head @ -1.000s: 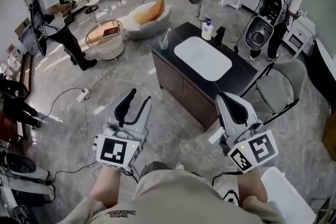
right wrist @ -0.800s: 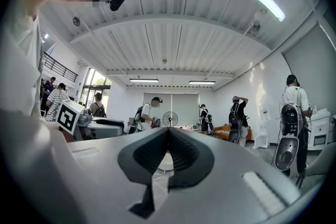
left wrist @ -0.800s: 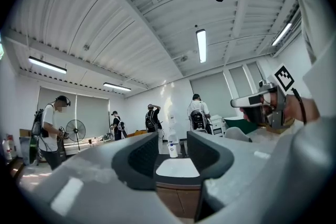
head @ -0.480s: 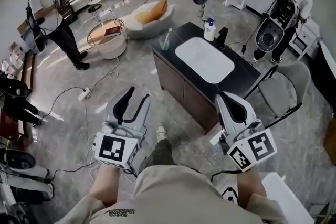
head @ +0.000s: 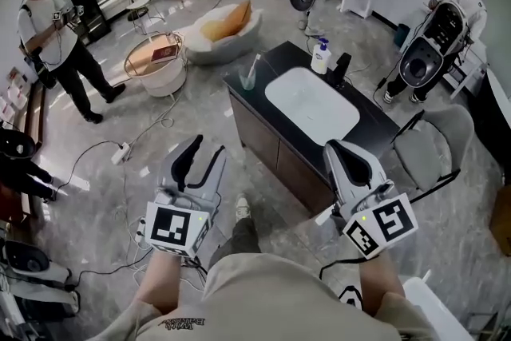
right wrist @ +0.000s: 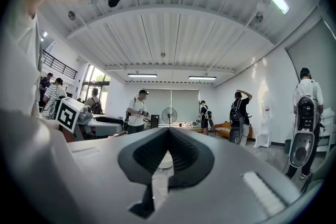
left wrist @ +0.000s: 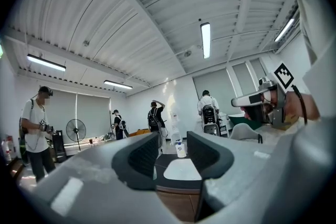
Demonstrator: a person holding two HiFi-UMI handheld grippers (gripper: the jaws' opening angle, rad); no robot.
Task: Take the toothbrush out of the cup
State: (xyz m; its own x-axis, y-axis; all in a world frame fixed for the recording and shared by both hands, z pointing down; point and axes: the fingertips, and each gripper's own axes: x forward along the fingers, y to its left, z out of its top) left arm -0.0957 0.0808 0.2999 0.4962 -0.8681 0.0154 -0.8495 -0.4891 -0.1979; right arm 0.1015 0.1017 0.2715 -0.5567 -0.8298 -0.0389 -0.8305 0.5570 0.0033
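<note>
A clear cup (head: pixel 248 80) with a white toothbrush (head: pixel 252 66) leaning in it stands on the left corner of a dark vanity counter (head: pixel 375 124), well ahead of both grippers. My left gripper (head: pixel 211 146) is held low over the floor, open, with nothing between its jaws. In the left gripper view the left gripper (left wrist: pixel 173 157) frames the counter and the white sink (left wrist: pixel 181 169); I cannot make out the cup there. My right gripper (head: pixel 345 156) is near the counter's front edge, shut and empty. In the right gripper view the right gripper (right wrist: pixel 168 136) has its pads meeting at the tips.
On the counter are a white sink basin (head: pixel 311 104), a soap bottle (head: pixel 321 57) and a black faucet (head: pixel 342 68). A grey chair (head: pixel 435 144) stands to the right. Cables and a power strip (head: pixel 120 152) lie on the floor at left. A round table (head: pixel 156 60) and several people stand farther off.
The view has shifted so the counter sits slightly nearer and lower. The person at far left has stepped further left. Both grippers keep their poses and states.
</note>
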